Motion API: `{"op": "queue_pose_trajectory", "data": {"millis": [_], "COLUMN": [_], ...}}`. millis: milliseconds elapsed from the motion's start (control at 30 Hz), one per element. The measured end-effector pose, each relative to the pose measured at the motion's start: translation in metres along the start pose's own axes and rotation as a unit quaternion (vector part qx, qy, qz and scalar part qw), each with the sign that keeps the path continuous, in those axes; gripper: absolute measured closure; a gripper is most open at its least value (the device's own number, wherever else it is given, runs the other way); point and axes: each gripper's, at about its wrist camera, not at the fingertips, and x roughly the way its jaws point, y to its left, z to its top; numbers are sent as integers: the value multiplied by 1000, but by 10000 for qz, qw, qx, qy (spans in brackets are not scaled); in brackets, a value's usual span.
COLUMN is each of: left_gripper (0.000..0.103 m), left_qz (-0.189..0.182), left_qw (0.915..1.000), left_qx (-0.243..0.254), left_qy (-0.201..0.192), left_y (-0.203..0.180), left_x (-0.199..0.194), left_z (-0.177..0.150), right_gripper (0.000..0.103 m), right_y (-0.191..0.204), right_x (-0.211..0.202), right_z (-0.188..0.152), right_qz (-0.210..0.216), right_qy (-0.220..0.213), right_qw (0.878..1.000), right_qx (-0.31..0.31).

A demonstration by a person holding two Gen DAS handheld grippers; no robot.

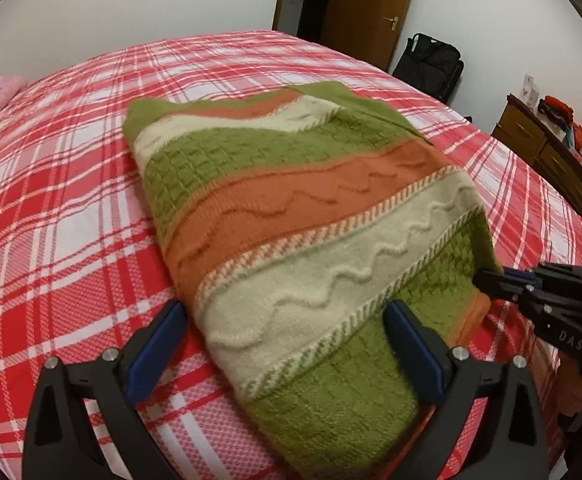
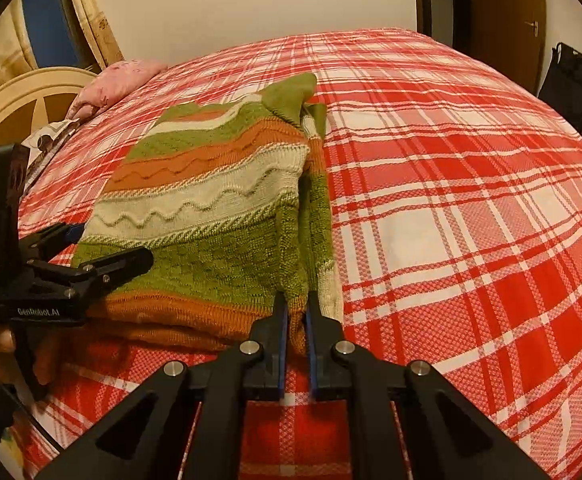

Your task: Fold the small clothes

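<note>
Between the wide-open left claw lies the sweater; right claw pinches its corner.

The sweater is showing wide stripes of green, orange and cream. The green parts are showing little knit squares. The orange and cream parts are showing wavy lines. Thin slanted stripes are running along the cream edges. The bedsheet is showing red, pink and white checks. The pillow is looking pink with small spots. Both grippers are looking black with blue pads. The door is looking brown with a red sign on it. The bag is looking black.
</note>
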Motion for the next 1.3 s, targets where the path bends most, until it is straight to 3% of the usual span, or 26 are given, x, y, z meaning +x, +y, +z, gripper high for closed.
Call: {"op": "queue_pose_trajectory", "data": {"millis": [167,233,300,400,533,600,667,700,733,900,1067,1133,1200,1300], "left_gripper": [0,0,0,0,0,0,0,0,0,0,0,0,0,0], "left_qz": [-85,-92,-93,-91,-104,-120,-138,-151,-170,-237,19,100,119,68], "left_qw": [9998,9998,9998,9998,9996,9995,9994,9993,9992,9988,9984,9970,9952,9919], "left_qx": [-151,-173,-188,-193,-223,-266,-301,-317,-330,-389,-518,-677,-866,-1172], "left_qy": [-10,-36,-49,-64,-106,-120,-123,-119,-126,-178,-213,-350,-439,-478], "left_y": [4,5,5,4,4,5,5,7,8,9,9,13,20,28], "left_x": [0,-1,-1,-1,-4,-5,-5,-5,-5,-8,-17,-23,-27,-32], "left_z": [-3,-4,-5,-6,-8,-9,-11,-10,-10,-12,-19,-23,-24,-31], "right_gripper": [91,61,53,53,53,53,54,60,61,61,61,59,59,59], "right_y": [-2,-5,-6,3,27,39,41,37,30,24,28,36,61,102], "right_x": [-18,-33,-45,-48,-22,6,40,57,73,82,82,71,53,50], "right_z": [8,20,35,66,106,121,128,130,128,128,143,153,165,170], "right_qz": [173,142,196,164,836,535,-192,-394,-461,-685,-755,-847,-671,275], "right_qy": [-62,-378,-671,-932,-681,-394,-71,194,390,206,490,349,58,216], "right_qw": [9998,9991,9974,9955,9940,9971,9985,9979,9974,9959,9938,9931,9932,9898], "right_qx": [-3,94,147,-35,-201,-360,-514,-466,-386,-547,-650,-730,-948,-1379]}}
